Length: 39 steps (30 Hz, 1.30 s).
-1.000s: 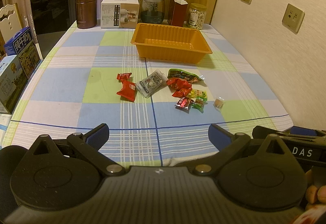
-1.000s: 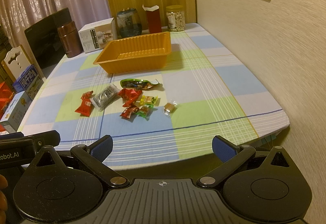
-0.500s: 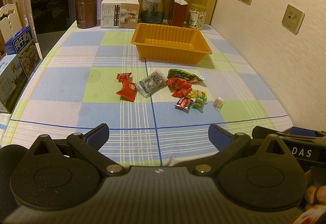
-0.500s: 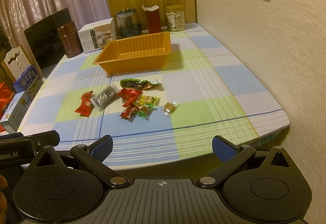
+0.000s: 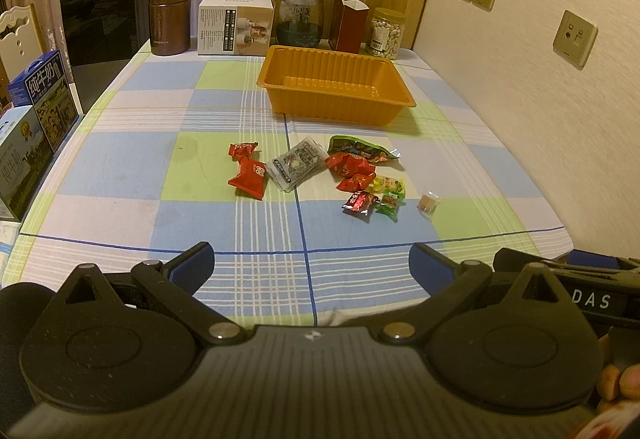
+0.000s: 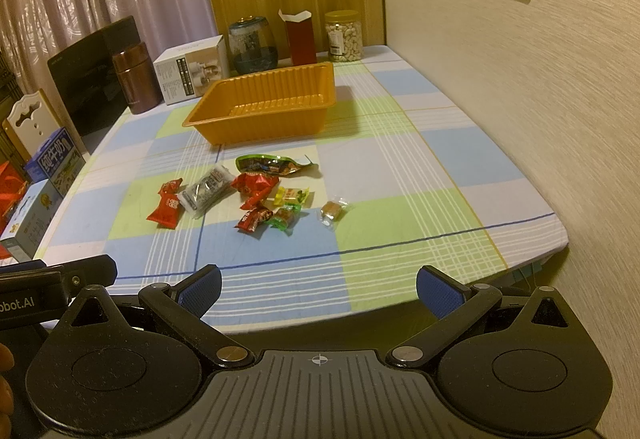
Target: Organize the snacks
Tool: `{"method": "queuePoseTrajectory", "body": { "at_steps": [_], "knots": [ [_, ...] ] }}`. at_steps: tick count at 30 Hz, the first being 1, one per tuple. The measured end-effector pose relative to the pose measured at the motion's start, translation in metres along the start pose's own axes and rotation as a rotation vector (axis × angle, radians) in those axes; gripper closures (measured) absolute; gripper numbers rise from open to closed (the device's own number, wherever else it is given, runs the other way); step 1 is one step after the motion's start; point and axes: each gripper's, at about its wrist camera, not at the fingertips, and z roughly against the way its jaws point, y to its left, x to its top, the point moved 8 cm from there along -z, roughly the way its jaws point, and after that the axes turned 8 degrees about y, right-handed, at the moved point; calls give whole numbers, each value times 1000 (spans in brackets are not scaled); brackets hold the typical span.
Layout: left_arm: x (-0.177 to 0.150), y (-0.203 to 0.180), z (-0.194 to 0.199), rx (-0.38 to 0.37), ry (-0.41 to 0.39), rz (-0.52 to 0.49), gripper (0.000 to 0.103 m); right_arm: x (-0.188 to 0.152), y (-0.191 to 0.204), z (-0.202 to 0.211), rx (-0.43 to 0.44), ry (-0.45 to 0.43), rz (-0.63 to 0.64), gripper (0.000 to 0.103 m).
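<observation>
Several wrapped snacks lie loose mid-table: a red packet (image 5: 249,178), a silver packet (image 5: 297,163), a green bag (image 5: 360,150), small red and green sweets (image 5: 374,201) and a brown candy (image 5: 427,203). An empty orange tray (image 5: 336,85) stands behind them, also in the right wrist view (image 6: 264,107). My left gripper (image 5: 312,267) is open and empty over the table's near edge. My right gripper (image 6: 319,289) is open and empty at the near edge, well short of the snacks (image 6: 256,195).
At the table's back stand a brown canister (image 5: 169,17), a white box (image 5: 236,25), a glass jar (image 5: 301,17), a red carton (image 5: 348,25) and a nut jar (image 5: 386,33). Milk boxes (image 5: 38,107) sit at the left edge. A wall runs along the right.
</observation>
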Motion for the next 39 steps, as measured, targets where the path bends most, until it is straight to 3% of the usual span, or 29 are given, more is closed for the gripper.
{"method": "queuePoseTrajectory", "body": {
  "at_steps": [17,29,39],
  "knots": [
    [5,-7,-1,-19,-4,10,0,1,2,-1,-5,-17,-7,0],
    [7,15,-31,-32,36,34,0,10,-2,-25,8,-33,-16,0],
    [25,37,-50,-13,0,24,1,26,4,-42,16,-64,-1,1]
  ]
}}
